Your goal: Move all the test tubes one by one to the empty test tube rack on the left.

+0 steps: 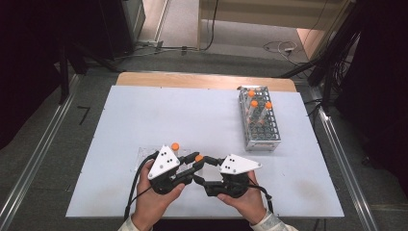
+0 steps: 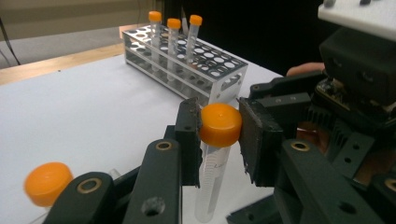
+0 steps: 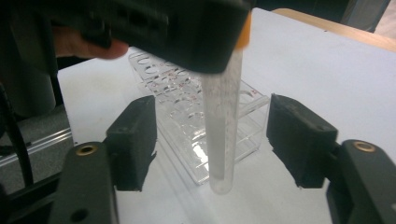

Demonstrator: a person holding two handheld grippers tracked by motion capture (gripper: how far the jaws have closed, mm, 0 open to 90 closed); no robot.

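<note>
A clear test tube [image 2: 212, 172] with an orange cap [image 2: 219, 125] hangs upright just above the table. My left gripper [image 2: 220, 122] is shut on that cap, one pad on each side. In the right gripper view the tube's body [image 3: 224, 116] stands between the jaws of my right gripper [image 3: 217, 140], which is open, with a gap on both sides. From above, the left gripper [image 1: 196, 162] and right gripper [image 1: 202, 171] meet nose to nose near the table's front edge. A second orange-capped tube [image 1: 175, 145] stands in the clear plastic rack [image 3: 187, 116] just behind them.
A metal rack [image 1: 260, 120] at the right back of the white table [image 1: 159, 110] holds three orange-capped tubes. Both hands rest near the front edge. The floor, cables and dark equipment lie beyond the table.
</note>
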